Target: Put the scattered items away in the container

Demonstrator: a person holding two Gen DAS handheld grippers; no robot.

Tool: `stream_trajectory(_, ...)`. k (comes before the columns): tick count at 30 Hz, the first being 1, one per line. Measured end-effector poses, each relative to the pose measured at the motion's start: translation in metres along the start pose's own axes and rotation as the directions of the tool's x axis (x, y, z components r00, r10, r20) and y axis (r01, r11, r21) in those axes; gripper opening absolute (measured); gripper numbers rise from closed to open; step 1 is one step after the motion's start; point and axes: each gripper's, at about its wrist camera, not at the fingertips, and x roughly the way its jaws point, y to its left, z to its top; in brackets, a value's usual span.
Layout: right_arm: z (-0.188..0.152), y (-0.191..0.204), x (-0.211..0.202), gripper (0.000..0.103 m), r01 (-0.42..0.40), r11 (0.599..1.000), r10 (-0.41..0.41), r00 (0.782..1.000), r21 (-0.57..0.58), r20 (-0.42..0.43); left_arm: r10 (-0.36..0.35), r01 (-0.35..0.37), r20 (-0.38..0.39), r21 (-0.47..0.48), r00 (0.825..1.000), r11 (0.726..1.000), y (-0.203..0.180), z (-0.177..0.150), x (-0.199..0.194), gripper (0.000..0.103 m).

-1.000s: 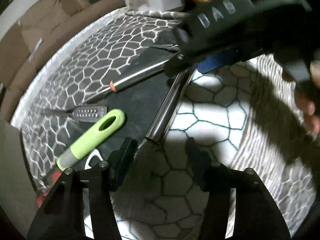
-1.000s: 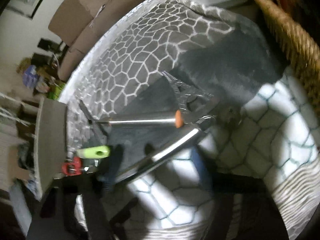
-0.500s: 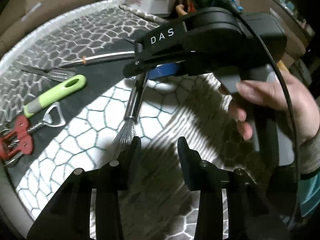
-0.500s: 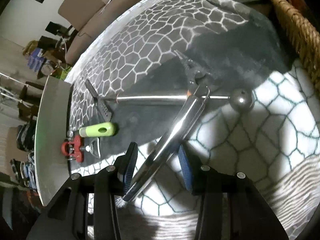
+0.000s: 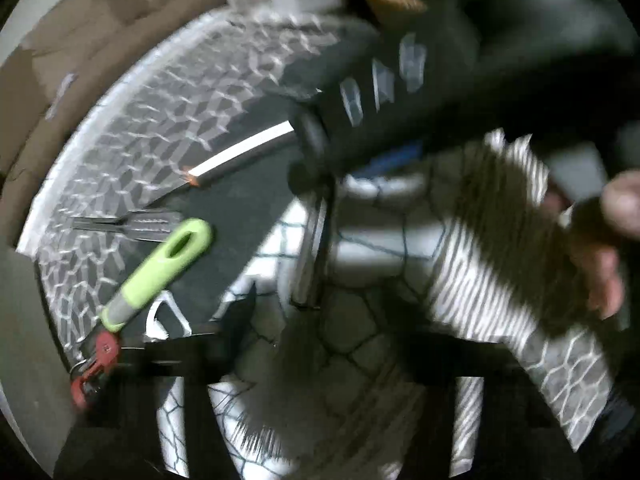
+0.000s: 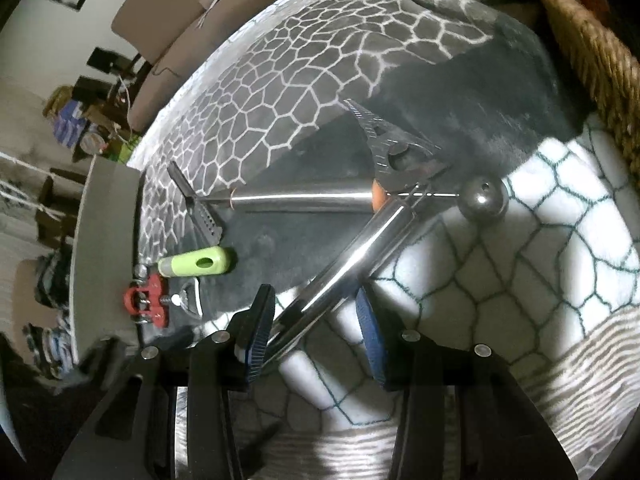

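A shiny steel handle (image 6: pixel 352 256) of a whisk lies diagonally on the patterned blanket, between the blue pads of my right gripper (image 6: pixel 316 332), which is open around it. The same handle (image 5: pixel 314 256) shows in the blurred left wrist view, under the right gripper's black body (image 5: pixel 400 92). My left gripper (image 5: pixel 320 344) is open and empty just short of the handle's end. Scattered further left are a green-handled tool (image 6: pixel 196 264), a red corkscrew (image 6: pixel 146 304), a steel rod with orange tip (image 6: pixel 300 198), a small grater (image 6: pixel 200 208) and pliers (image 6: pixel 384 140).
A woven basket (image 6: pixel 592 40) stands at the far right edge. A steel ball (image 6: pixel 482 198) on a thin wire lies by the pliers. A bottle opener (image 5: pixel 164 316) lies under the green handle. A sofa and room clutter lie beyond the blanket.
The left gripper has swung back over the green-handled tool side and its view is blurred by motion. The right gripper has moved in closer along the steel handle.
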Motion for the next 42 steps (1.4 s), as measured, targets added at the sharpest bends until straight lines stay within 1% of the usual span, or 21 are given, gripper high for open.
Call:
stream_trajectory(2,0.004,-0.003,0.0,0.038,-0.008,1.0,0.008,1.0,0.014,0.0,-0.007,0.007,0.006,-0.02,1.0,1.0,0.003,0.0,0.002,0.025)
stream_trajectory(4,0.006,-0.003,-0.001,0.038,-0.003,1.0,0.003,1.0,0.017,0.004,-0.015,0.016,0.013,-0.039,1.0,0.999,0.005,0.0,0.003,0.022)
stream_trajectory(5,0.007,-0.002,-0.001,0.036,0.005,1.0,-0.006,1.0,0.008,0.005,-0.015,0.016,0.021,-0.047,1.0,0.999,0.005,0.0,0.002,0.018)
stream_trajectory(7,0.009,0.002,0.001,0.032,0.01,1.0,-0.01,1.0,-0.026,0.009,-0.018,0.021,0.036,-0.067,0.999,0.998,0.006,-0.001,0.001,0.018)
stream_trajectory(11,0.009,0.008,-0.005,0.028,-0.034,0.997,0.036,0.998,-0.063,0.043,-0.028,0.037,0.077,-0.115,0.997,0.993,0.01,-0.004,-0.011,0.017)
stream_trajectory(13,0.009,0.014,-0.014,0.025,-0.075,0.994,0.081,0.994,-0.082,0.068,-0.055,0.073,0.11,-0.172,0.992,0.982,0.017,-0.005,-0.021,0.017)
stream_trajectory(15,0.008,0.019,-0.023,0.023,-0.13,0.987,0.138,0.987,-0.09,0.084,-0.088,0.122,0.15,-0.241,0.985,0.963,0.024,-0.012,-0.032,0.017)
stream_trajectory(17,0.007,0.028,-0.029,0.021,-0.17,0.98,0.18,0.98,-0.106,0.087,-0.098,0.148,0.182,-0.289,0.978,0.946,0.029,-0.019,-0.041,0.017)
stream_trajectory(19,0.005,0.036,-0.034,0.02,-0.203,0.972,0.215,0.972,-0.12,0.091,-0.096,0.159,0.206,-0.319,0.974,0.934,0.034,-0.026,-0.051,0.017)
stream_trajectory(21,0.002,0.049,-0.035,0.02,-0.238,0.961,0.25,0.965,-0.144,0.072,-0.087,0.165,0.233,-0.338,0.969,0.927,0.035,-0.031,-0.062,0.017)
stream_trajectory(22,0.001,0.054,-0.035,0.022,-0.249,0.956,0.261,0.963,-0.153,0.062,-0.085,0.172,0.251,-0.349,0.964,0.921,0.035,-0.034,-0.07,0.017)
stream_trajectory(23,-0.002,0.059,-0.034,0.023,-0.26,0.953,0.271,0.961,-0.156,0.051,-0.088,0.184,0.267,-0.359,0.96,0.915,0.033,-0.038,-0.077,0.017)
stream_trajectory(26,-0.009,0.07,-0.029,0.022,-0.293,0.945,0.301,0.953,-0.145,0.035,-0.085,0.196,0.286,-0.387,0.954,0.901,0.031,-0.049,-0.092,0.017)
stream_trajectory(28,-0.012,0.081,-0.034,0.018,-0.308,0.936,0.319,0.947,-0.168,0.04,-0.081,0.215,0.317,-0.413,0.945,0.885,0.035,-0.056,-0.101,0.017)
stream_trajectory(29,-0.014,0.089,-0.039,0.018,-0.311,0.931,0.324,0.945,-0.19,0.041,-0.078,0.224,0.335,-0.423,0.939,0.878,0.036,-0.061,-0.109,0.017)
stream_trajectory(31,-0.022,0.109,-0.054,0.018,-0.298,0.918,0.322,0.945,-0.264,0.054,-0.064,0.23,0.368,-0.429,0.927,0.874,0.038,-0.068,-0.126,0.017)
stream_trajectory(34,-0.035,0.138,-0.078,0.018,-0.29,0.889,0.338,0.938,-0.355,0.081,-0.045,0.235,0.406,-0.433,0.913,0.87,0.042,-0.081,-0.157,0.017)
stream_trajectory(36,-0.044,0.158,-0.088,0.018,-0.299,0.871,0.357,0.93,-0.39,0.086,-0.033,0.234,0.414,-0.444,0.91,0.865,0.05,-0.093,-0.174,0.017)
stream_trajectory(38,-0.05,0.178,-0.09,0.018,-0.31,0.859,0.366,0.928,-0.408,0.066,-0.021,0.231,0.415,-0.461,0.909,0.857,0.06,-0.106,-0.187,0.017)
stream_trajectory(40,-0.054,0.2,-0.086,0.018,-0.326,0.846,0.372,0.928,-0.422,0.029,-0.016,0.244,0.426,-0.488,0.905,0.838,0.076,-0.124,-0.2,0.017)
stream_trajectory(42,-0.058,0.226,-0.081,0.018,-0.336,0.836,0.369,0.929,-0.434,-0.01,-0.009,0.27,0.442,-0.532,0.897,0.803,0.096,-0.144,-0.212,0.017)
